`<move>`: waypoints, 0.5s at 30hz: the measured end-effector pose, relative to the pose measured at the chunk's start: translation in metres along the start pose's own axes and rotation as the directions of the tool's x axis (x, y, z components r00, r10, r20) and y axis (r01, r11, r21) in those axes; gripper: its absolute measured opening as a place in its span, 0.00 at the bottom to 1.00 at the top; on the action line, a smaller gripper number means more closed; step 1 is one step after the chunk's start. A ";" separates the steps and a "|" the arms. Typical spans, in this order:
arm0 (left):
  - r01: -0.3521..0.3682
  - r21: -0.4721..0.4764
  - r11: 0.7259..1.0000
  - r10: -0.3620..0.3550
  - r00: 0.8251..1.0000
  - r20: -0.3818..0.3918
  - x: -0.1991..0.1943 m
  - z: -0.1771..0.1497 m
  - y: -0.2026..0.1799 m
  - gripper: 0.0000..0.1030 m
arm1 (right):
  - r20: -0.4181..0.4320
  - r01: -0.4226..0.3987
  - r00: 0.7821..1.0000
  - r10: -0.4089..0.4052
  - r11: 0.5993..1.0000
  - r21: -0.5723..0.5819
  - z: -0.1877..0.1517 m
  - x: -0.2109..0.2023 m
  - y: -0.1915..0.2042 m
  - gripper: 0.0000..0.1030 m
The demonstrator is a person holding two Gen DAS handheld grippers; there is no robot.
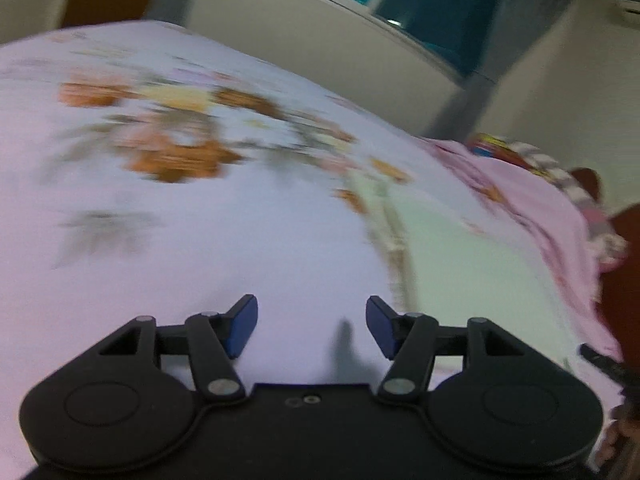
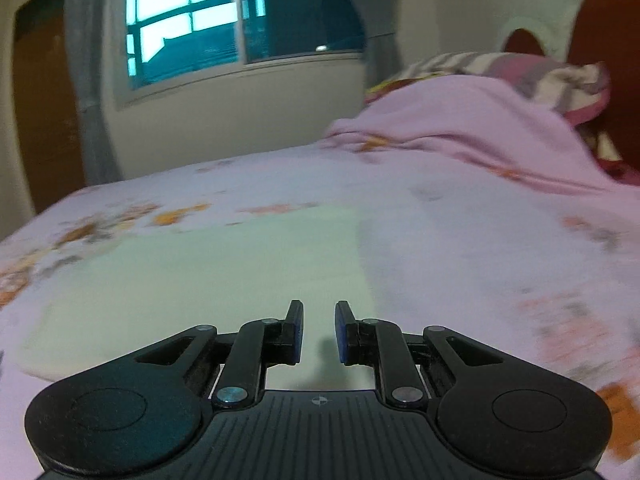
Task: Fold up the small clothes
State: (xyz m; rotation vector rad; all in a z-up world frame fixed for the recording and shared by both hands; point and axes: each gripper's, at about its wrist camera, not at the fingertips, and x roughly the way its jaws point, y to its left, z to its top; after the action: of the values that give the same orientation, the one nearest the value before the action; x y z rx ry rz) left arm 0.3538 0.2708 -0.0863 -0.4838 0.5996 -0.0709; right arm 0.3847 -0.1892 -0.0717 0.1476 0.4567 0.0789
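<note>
A pale green garment [image 2: 208, 276] lies flat on the floral bed sheet [image 2: 460, 248]; it looks folded into a rectangle with a straight right edge. My right gripper [image 2: 319, 330] is open by a narrow gap, empty, just above the garment's near right part. In the left wrist view the same garment [image 1: 472, 264] lies to the right, with a patterned trim along its left edge. My left gripper [image 1: 311, 326] is wide open and empty over bare sheet [image 1: 200, 240], left of the garment. Both views are blurred.
A pink blanket [image 2: 472, 132] is bunched at the head of the bed, over a striped pillow [image 2: 560, 76]. A dark red headboard [image 2: 608, 48] stands behind. A window [image 2: 192, 24] and a grey curtain [image 2: 86, 80] are on the far wall.
</note>
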 end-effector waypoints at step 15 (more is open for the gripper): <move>-0.137 0.068 0.988 0.137 0.991 0.000 -0.017 -0.026 -0.012 0.58 | -0.097 -0.204 0.975 0.201 0.979 -0.024 -0.013 0.012 0.077 0.15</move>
State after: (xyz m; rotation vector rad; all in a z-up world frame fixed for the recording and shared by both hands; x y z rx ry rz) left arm 0.3263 0.2526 -0.0902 -0.3752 0.6316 0.0381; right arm 0.3861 -0.1105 -0.0758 0.1572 0.5328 0.2944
